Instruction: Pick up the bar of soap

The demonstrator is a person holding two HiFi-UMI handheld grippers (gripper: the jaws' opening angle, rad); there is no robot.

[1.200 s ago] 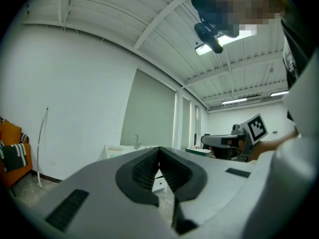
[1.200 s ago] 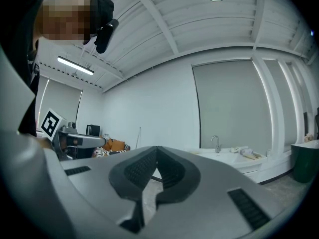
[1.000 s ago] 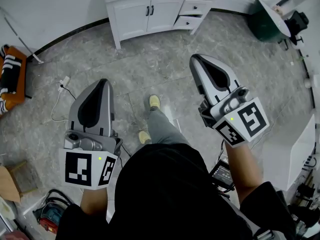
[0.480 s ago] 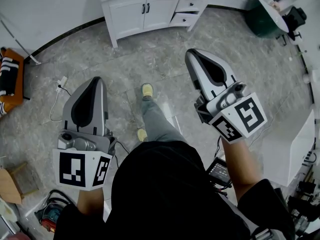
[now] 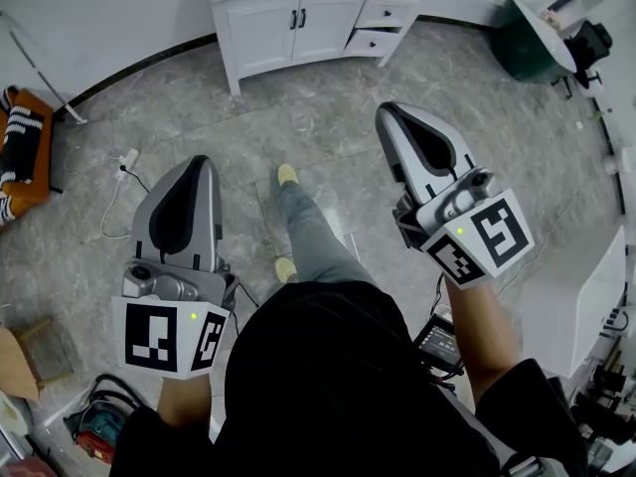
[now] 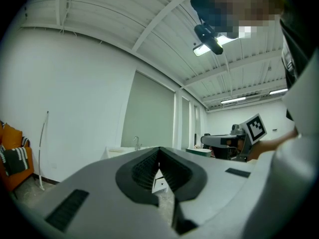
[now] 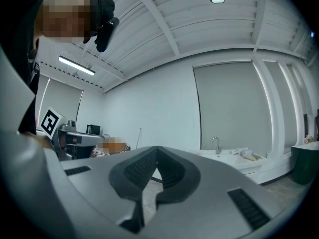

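Left gripper (image 5: 201, 161): held level at the person's left side, out over the floor; its jaws were clenched tip to tip with nothing between them, and only a sliver of the cabinet showed through the hollow behind the tips.
Right gripper (image 5: 390, 113): held level on the right, its tip nearer the cabinet than the left one's; jaws pressed together and empty.
Bar of soap: not made out in any view; a few pale things (image 7: 247, 155) lay on the vanity top just right of the tap (image 7: 217, 145), too small to name.
Vanity cabinet (image 5: 288, 28): white, against the wall, well apart from both grippers; two doors closed, lower drawer (image 5: 372, 43) pulled partly out.
Floor (image 5: 328, 127): grey marbled tiles.
Person: standing between the grippers, yellow shoes (image 5: 287, 175) pointing toward the cabinet.
Green bin (image 5: 525, 50): at the right of the cabinet.
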